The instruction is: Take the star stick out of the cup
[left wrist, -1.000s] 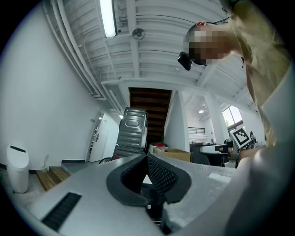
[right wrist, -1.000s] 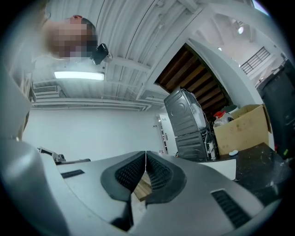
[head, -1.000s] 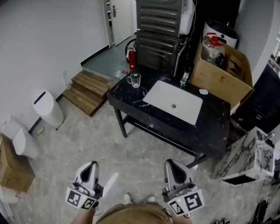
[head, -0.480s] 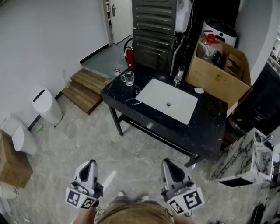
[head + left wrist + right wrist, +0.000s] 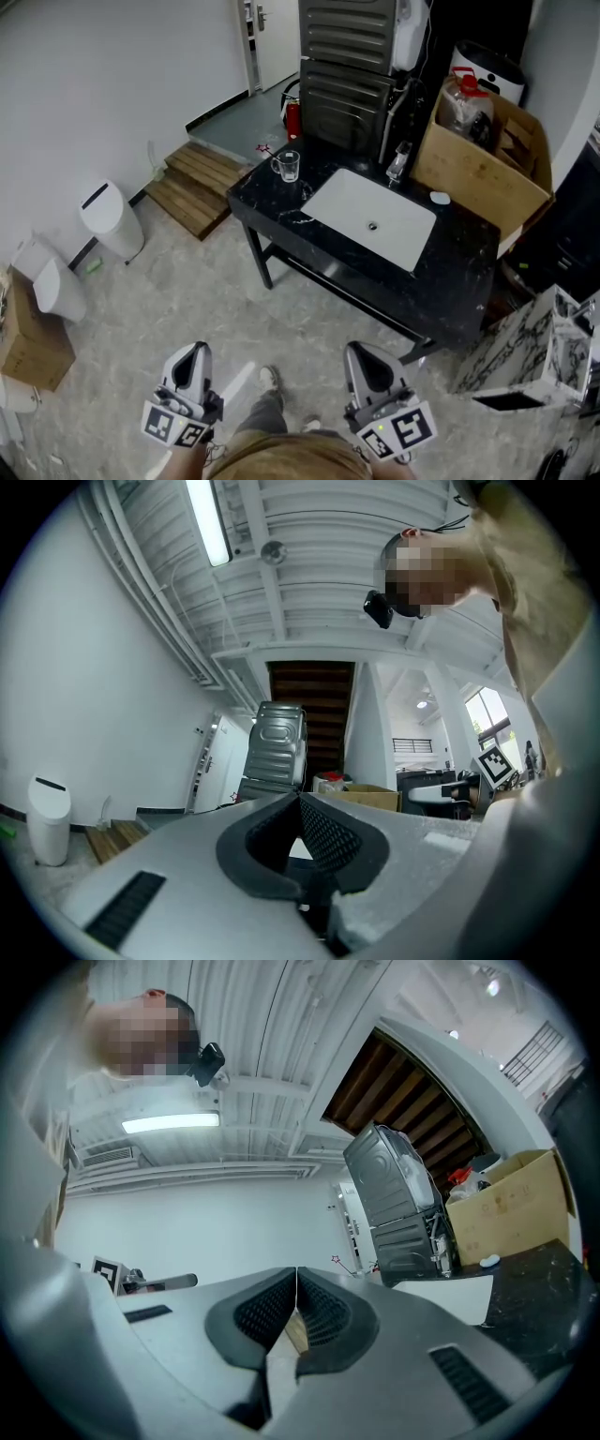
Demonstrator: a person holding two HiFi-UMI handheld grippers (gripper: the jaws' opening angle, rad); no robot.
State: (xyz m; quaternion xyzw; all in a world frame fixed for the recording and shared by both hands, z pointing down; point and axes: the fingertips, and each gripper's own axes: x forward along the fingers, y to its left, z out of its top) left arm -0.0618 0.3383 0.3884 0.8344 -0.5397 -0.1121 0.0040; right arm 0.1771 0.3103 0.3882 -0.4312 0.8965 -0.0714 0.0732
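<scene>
A clear glass cup (image 5: 289,166) stands on the far left corner of the black table (image 5: 450,281). A thin star stick (image 5: 266,150) leans out of it to the left, its red star at the top. The star (image 5: 336,1261) also shows small in the right gripper view. Both grippers are far from the cup, low in the head view and over the floor. My left gripper (image 5: 195,348) is shut with nothing between its jaws. My right gripper (image 5: 360,348) is also shut and holds nothing.
A white sink basin (image 5: 372,217) with a faucet (image 5: 398,161) is set in the table. A cardboard box (image 5: 478,159) sits at its far right. A wooden pallet (image 5: 197,183), a white bin (image 5: 111,218), a grey metal unit (image 5: 352,66) and a marbled box (image 5: 544,352) surround it.
A shoe has come into view on the floor between the two grippers. The table and cup drifted slightly in the view. Both grippers stay shut at the bottom.
</scene>
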